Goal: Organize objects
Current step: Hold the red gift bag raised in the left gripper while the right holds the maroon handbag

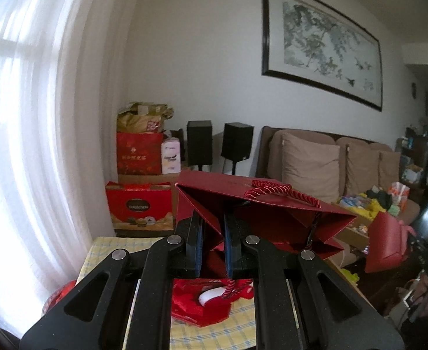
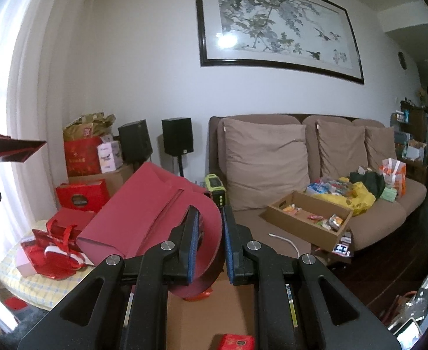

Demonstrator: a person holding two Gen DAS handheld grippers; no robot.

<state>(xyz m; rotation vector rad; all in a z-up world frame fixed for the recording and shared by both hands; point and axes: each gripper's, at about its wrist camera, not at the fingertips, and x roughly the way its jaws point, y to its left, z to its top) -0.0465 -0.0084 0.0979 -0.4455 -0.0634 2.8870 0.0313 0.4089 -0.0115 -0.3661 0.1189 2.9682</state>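
Observation:
In the left wrist view my left gripper (image 1: 214, 224) is shut on a folded side crease of a dark red paper gift bag (image 1: 272, 204). The bag has twisted rope handles and hangs in the air above the table. That same bag shows at the left edge of the right wrist view (image 2: 9, 148). My right gripper (image 2: 211, 218) is shut on the rounded flap of a long matte red flap bag (image 2: 132, 213), which leans down towards the table. The flap bag also appears at the right of the left wrist view (image 1: 386, 242).
Shiny red bags (image 2: 47, 250) lie on a table with a yellow checked cloth (image 2: 24, 283). An open cardboard box (image 2: 208, 315) sits below my right gripper. Beyond are stacked red gift boxes (image 2: 81, 198), two speakers, and a brown sofa (image 2: 389, 213) bearing a tray of snacks (image 2: 307, 215).

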